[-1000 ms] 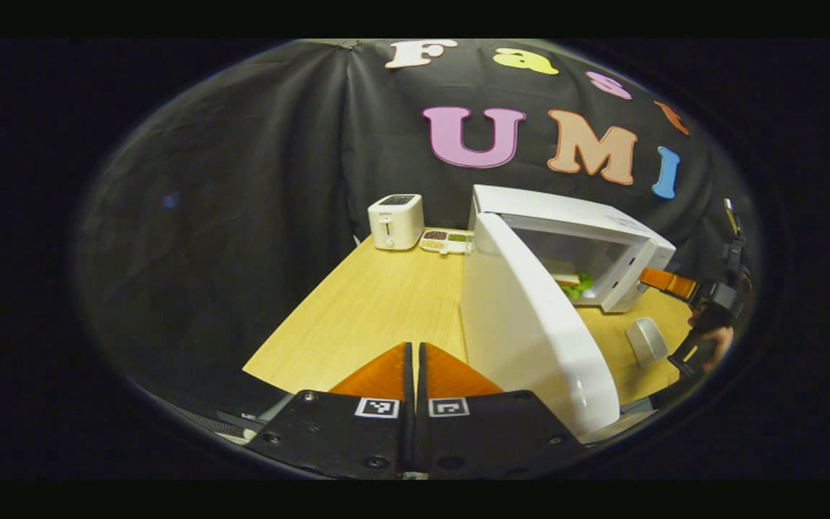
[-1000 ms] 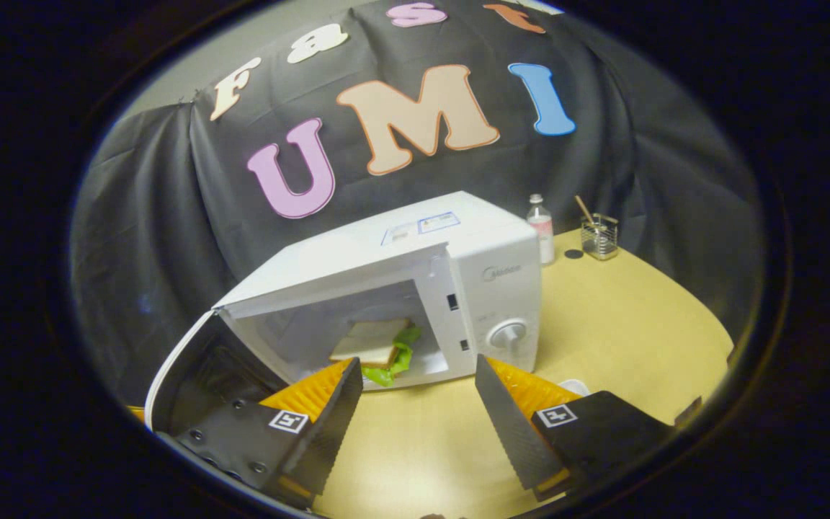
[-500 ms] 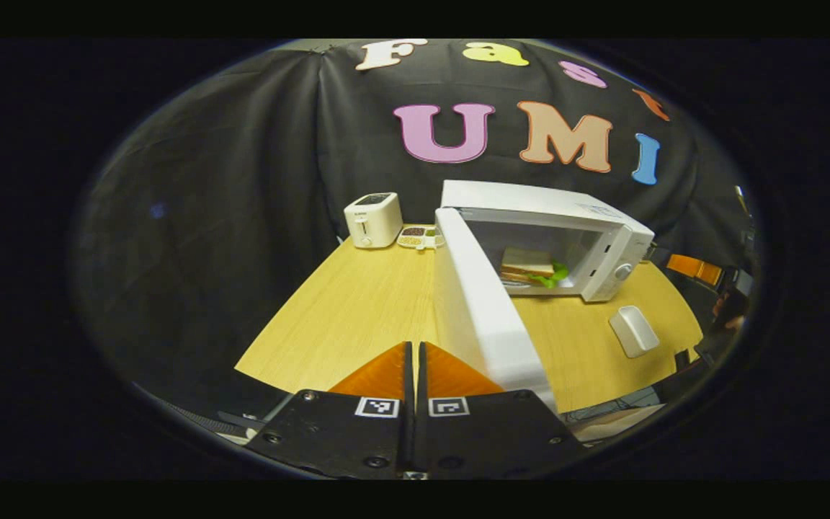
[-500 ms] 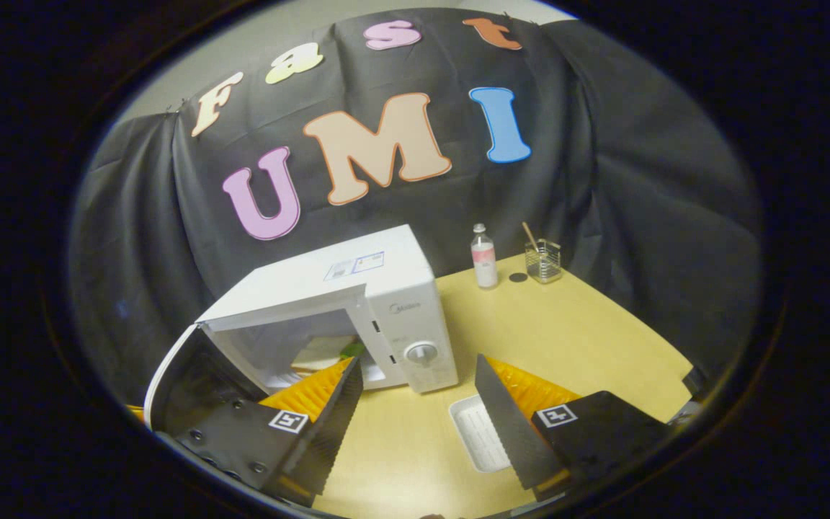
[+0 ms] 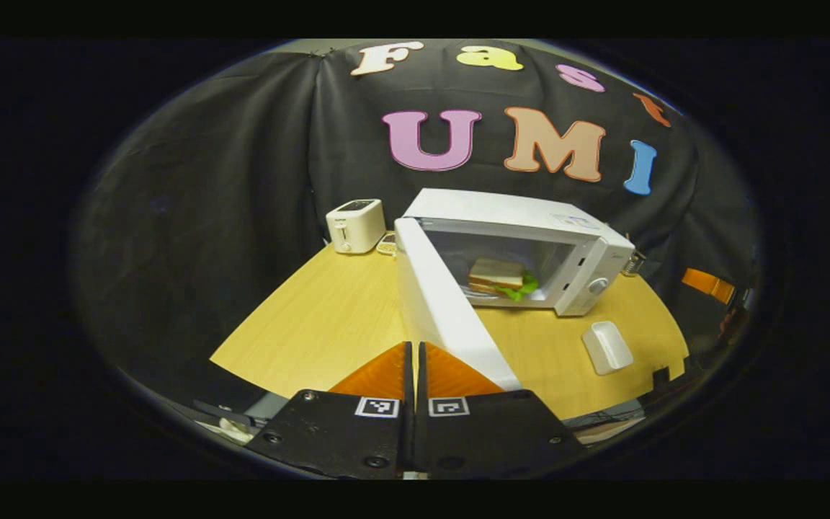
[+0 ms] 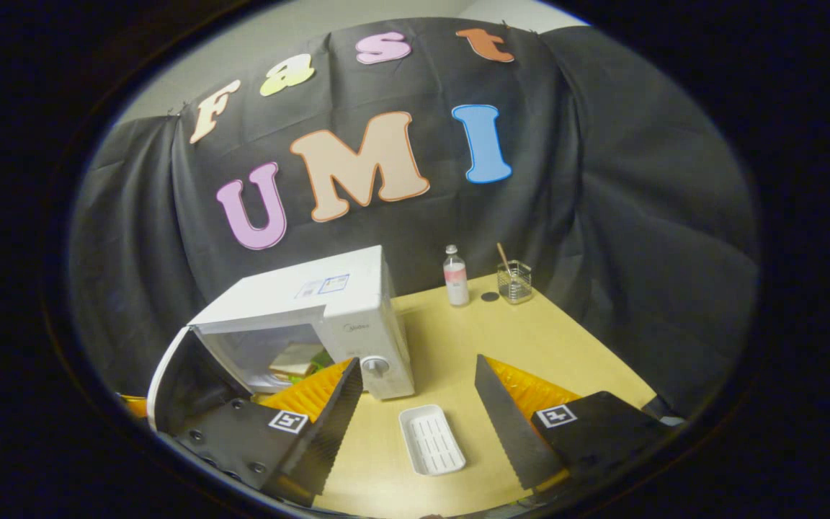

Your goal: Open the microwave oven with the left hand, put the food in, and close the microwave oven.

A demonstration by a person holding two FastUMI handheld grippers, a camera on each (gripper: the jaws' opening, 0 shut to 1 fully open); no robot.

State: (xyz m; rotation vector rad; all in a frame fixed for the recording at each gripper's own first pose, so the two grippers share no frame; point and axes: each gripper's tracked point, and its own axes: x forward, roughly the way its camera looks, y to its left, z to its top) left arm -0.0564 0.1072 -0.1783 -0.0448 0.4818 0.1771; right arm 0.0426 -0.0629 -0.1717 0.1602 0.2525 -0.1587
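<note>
While the microwave oven (image 5: 523,245) stands on the wooden table (image 5: 328,324) with its door (image 5: 444,310) swung wide open, the left gripper (image 5: 415,360) sits just beside the door's free edge, its two orange fingers pressed flat together with nothing between them. From that gripper, the door runs forward and slightly to the right, ending close against the right finger; whether they touch cannot be told. Ahead and to the right of the left gripper, inside the oven's cavity, lies the food, a sandwich (image 5: 498,277) with green lettuce showing at its side. Farther right on the table, in front of the oven's control panel, rests a small white tray (image 5: 606,347). Ahead and to the left of the left gripper, near the cloth wall, stands a white toaster (image 5: 355,225).

In the right gripper view, the right gripper (image 6: 415,404) hangs above the table with its fingers spread well apart and empty. The white tray (image 6: 431,440) lies on the table between those fingers, below them. Ahead and to the left of the right gripper is the microwave oven (image 6: 314,317), its dial (image 6: 372,366) just past the left fingertip, and the sandwich (image 6: 296,359) shows in the open cavity behind that finger. The open door (image 6: 177,375) stands at the far left. Farther ahead, near the cloth wall, a small bottle (image 6: 456,277) and a glass jar (image 6: 514,280) with a stick in it stand side by side on the table
</note>
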